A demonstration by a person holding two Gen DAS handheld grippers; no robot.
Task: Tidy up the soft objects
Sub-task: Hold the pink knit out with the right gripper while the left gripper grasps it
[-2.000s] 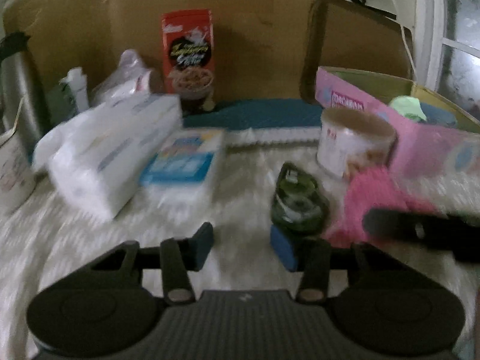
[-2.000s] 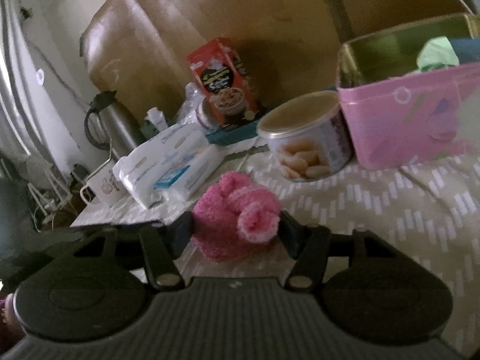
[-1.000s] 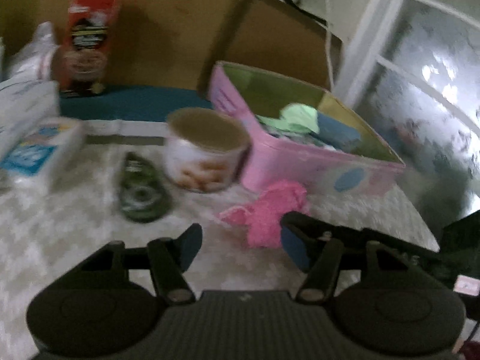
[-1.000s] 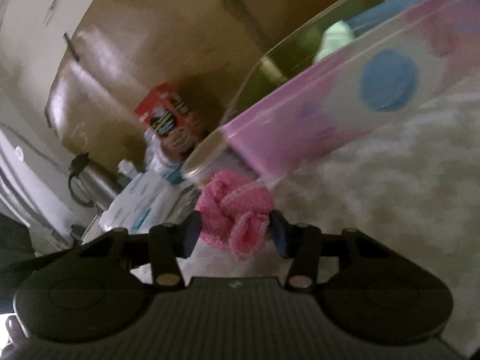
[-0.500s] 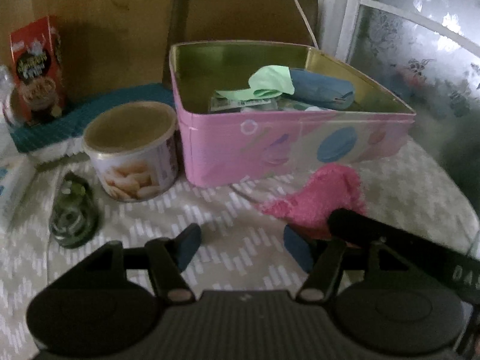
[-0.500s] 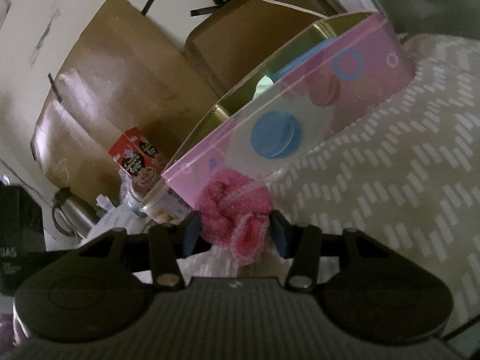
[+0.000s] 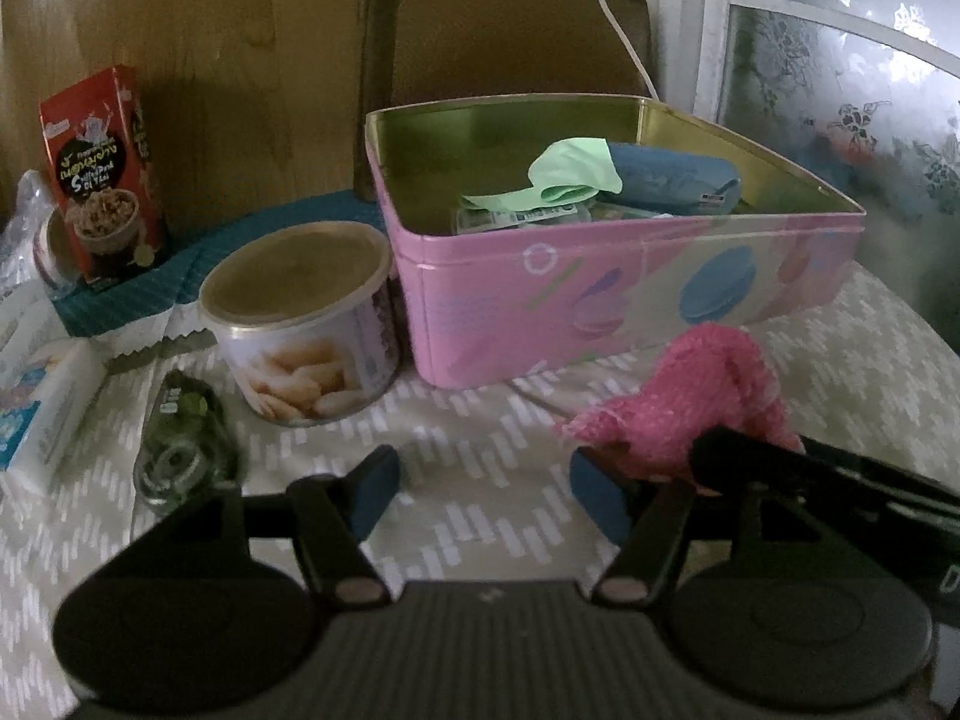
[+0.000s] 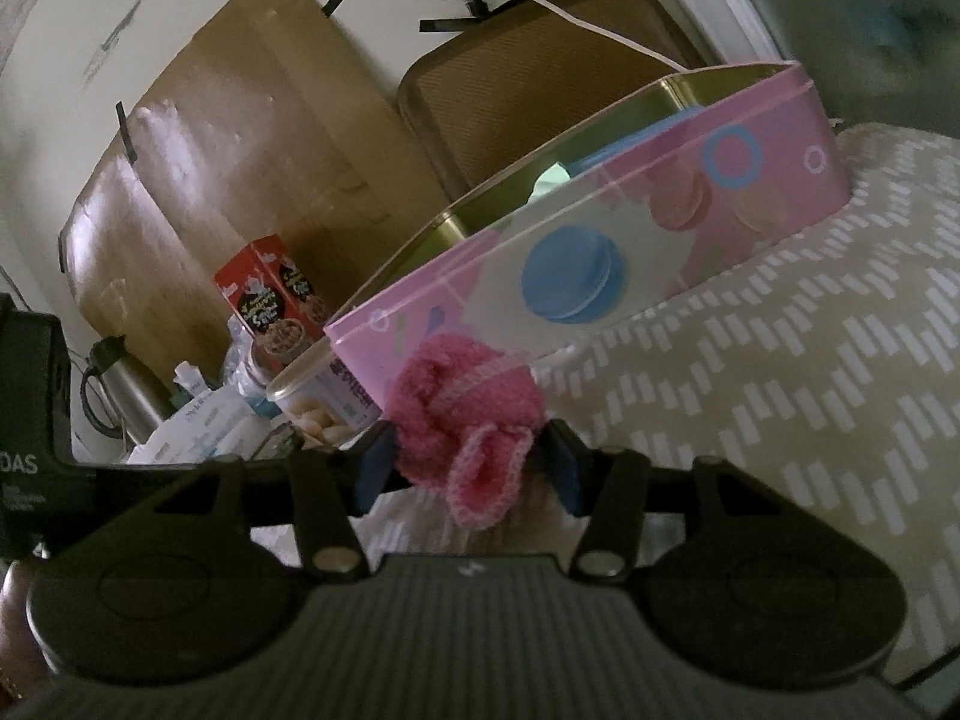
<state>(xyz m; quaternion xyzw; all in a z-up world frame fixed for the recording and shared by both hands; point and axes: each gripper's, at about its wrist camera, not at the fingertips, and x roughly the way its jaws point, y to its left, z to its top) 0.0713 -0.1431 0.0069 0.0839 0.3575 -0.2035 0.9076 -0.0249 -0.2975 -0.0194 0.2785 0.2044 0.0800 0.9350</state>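
Observation:
My right gripper (image 8: 468, 468) is shut on a fluffy pink sock (image 8: 468, 414) and holds it in front of the pink tin box (image 8: 600, 264). The sock also shows in the left wrist view (image 7: 696, 390), held by the right gripper's dark finger (image 7: 780, 468). The open pink tin box (image 7: 600, 288) holds a green cloth (image 7: 570, 174) and a blue roll (image 7: 672, 180). My left gripper (image 7: 486, 492) is open and empty, low over the patterned cloth, left of the sock.
A round biscuit tin (image 7: 300, 324) stands left of the box. A green tape dispenser (image 7: 180, 444), tissue packs (image 7: 42, 408) and a red cereal box (image 7: 102, 174) lie further left. A metal kettle (image 8: 126, 390) and cardboard (image 8: 240, 150) stand behind.
The right gripper has carried the pink sock from the table's middle to the front of the pink tin. The left gripper has swung right and now faces the tin.

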